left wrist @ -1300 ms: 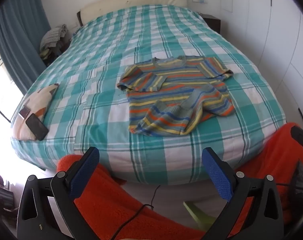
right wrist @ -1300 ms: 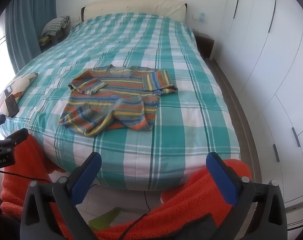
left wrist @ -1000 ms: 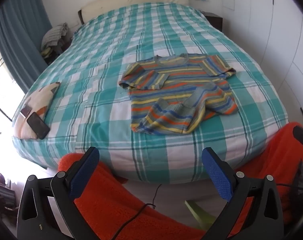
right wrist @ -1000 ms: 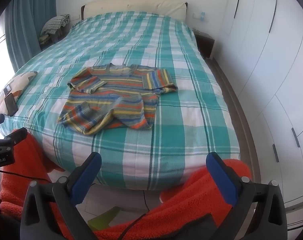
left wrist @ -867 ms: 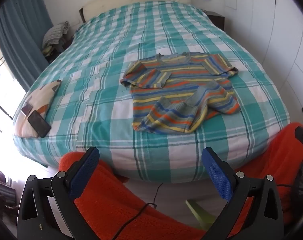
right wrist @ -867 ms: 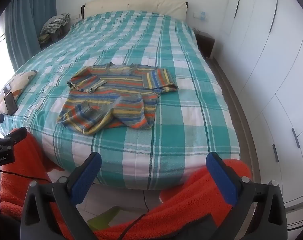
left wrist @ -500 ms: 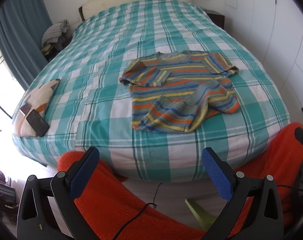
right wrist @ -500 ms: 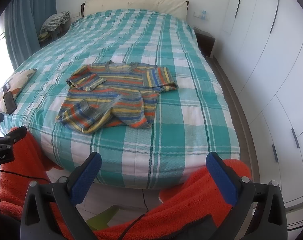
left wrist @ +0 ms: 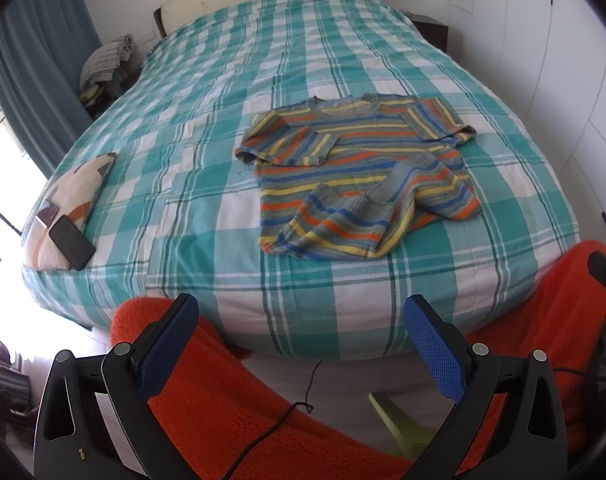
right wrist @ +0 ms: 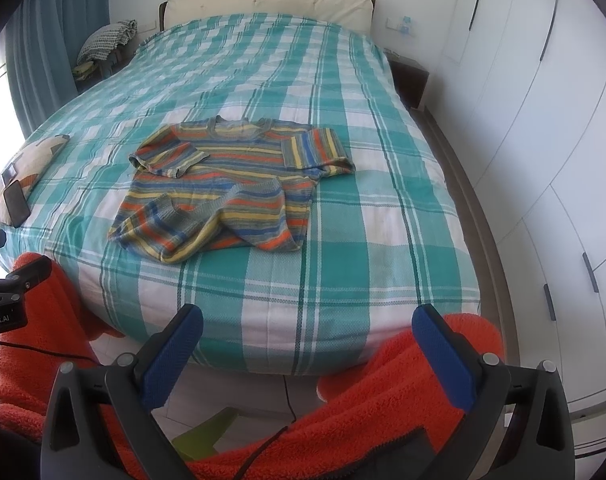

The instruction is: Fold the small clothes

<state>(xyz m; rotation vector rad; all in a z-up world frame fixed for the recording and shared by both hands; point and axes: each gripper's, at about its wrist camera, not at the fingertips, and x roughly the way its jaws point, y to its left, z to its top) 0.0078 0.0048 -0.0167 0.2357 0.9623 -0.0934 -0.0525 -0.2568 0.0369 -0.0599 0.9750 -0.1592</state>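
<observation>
Holding both grippers back from the bed (left wrist: pixel 231 128), I see left gripper (left wrist: pixel 303 344) and right gripper (right wrist: pixel 309 350) spread wide, empty; the shirt (left wrist: pixel 363 176) lies rumpled mid-bed, well apart.

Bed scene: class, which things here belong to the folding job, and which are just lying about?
For the job:
striped shirt
left gripper
right gripper
bed

Lying about:
phone
cushion
clothes pile

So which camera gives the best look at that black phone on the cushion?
The left wrist view: the black phone lies large and fully visible on the cushion. In the right wrist view, the phone sits small and foreshortened at the frame's left edge.
</observation>
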